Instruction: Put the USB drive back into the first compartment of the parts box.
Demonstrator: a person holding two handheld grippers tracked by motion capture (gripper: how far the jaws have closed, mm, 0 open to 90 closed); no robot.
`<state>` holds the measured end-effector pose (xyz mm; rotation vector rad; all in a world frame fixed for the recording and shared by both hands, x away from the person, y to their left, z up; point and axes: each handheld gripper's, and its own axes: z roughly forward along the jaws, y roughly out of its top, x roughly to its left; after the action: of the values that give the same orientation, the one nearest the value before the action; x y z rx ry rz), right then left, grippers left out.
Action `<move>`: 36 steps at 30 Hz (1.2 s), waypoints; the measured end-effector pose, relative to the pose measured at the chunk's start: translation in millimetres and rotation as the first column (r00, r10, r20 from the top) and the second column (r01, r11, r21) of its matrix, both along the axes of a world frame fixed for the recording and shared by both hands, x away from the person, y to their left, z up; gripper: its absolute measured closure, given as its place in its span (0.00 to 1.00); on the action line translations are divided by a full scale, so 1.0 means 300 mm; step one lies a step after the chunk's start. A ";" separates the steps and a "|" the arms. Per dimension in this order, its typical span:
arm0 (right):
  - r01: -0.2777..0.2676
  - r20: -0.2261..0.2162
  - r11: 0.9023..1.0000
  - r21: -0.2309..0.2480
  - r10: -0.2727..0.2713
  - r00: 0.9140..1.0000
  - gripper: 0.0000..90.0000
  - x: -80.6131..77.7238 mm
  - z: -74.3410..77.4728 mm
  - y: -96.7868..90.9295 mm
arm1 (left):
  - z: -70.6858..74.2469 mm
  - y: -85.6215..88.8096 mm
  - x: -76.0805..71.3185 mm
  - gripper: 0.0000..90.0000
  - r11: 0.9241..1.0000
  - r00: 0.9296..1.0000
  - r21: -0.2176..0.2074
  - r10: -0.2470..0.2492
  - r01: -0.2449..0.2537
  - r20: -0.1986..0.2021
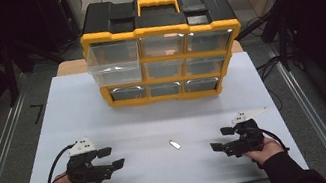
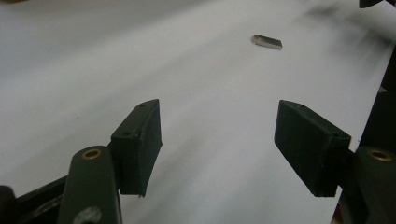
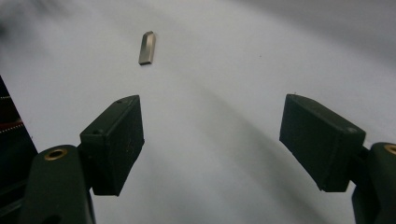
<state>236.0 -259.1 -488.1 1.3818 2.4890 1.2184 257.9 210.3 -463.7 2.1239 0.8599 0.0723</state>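
One small silver metal piece [image 1: 174, 144], flat on the white table [image 1: 102, 102], midway between both grippers and touching neither. Two sets of black jaws, left gripper [image 1: 110, 158] and right gripper [image 1: 222, 139], spread apart, empty, aimed inward at it from either side. Farther back, a yellow and black drawer organizer [image 1: 162, 51], upper-left drawer [image 1: 112, 62] pulled out.

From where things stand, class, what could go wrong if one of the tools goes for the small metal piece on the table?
1. The metal piece is small and lies flat on the table; open jaws may slide over it or flick it away.
2. It lies between the left tool and right tool, so both reaching in could collide.
3. One drawer of the organizer sticks out and could be bumped.
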 end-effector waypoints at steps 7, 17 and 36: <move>-0.004 -0.008 1.000 0.003 0.004 1.000 0.22 0.003 0.000 -0.005 | -0.007 0.001 0.007 0.31 1.000 1.000 0.008 -0.025 0.025 -0.017; 0.004 -0.014 1.000 0.015 -0.004 1.000 0.22 0.003 -0.001 -0.013 | -0.005 0.013 0.018 0.30 0.999 0.998 -0.015 -0.035 0.034 -0.054; -0.006 -0.029 1.000 0.022 0.007 1.000 0.21 0.014 0.004 -0.019 | -0.003 0.022 0.020 0.30 0.998 0.997 -0.034 -0.047 0.044 -0.067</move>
<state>240.2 -264.9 -486.9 1.4072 2.5088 1.2392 263.8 216.8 -464.5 2.1244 0.8462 -0.0380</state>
